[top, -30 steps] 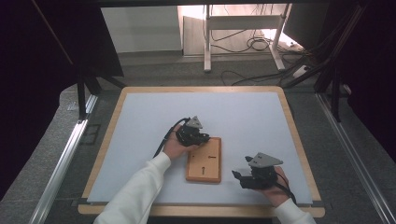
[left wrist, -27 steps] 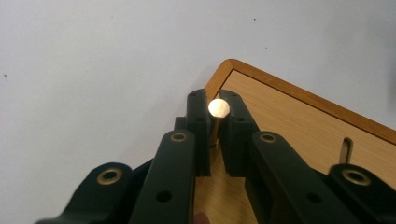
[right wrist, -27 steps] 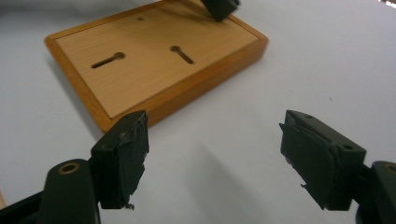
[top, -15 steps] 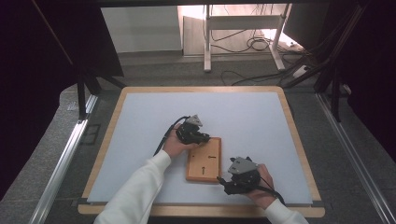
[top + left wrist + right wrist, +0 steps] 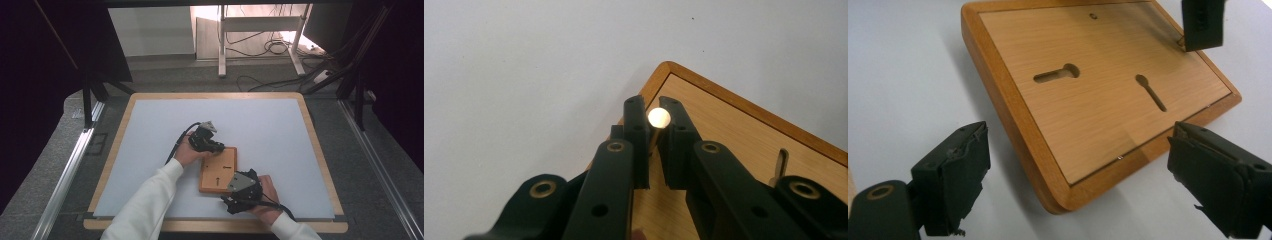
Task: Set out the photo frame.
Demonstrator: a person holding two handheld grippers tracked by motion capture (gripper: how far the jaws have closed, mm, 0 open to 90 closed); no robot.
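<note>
Two claws at one wooden frame [image 5: 218,169] lying back-up on the surface [image 5: 150,145]. Left claw [image 5: 653,131] pinches a brass peg [image 5: 658,117] at the frame's far corner. Right claw [image 5: 1078,185], jaws just spread wide, straddles the near corner ungripped; back panel not yet off.

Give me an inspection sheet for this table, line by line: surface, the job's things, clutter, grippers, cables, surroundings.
Surface: white mat on a wood-edged table.
Job's things: wooden frame lying back up; brass peg at its corner.
Clutter: nothing seen.
Grippers: left gripper shut on the peg; right gripper open, jaws just widened, astride the frame's near corner, apart from it.
Cables: one trails from each gripper; more lie on the floor beyond.
Surroundings: dark curtains, metal rails, white stand.
</note>
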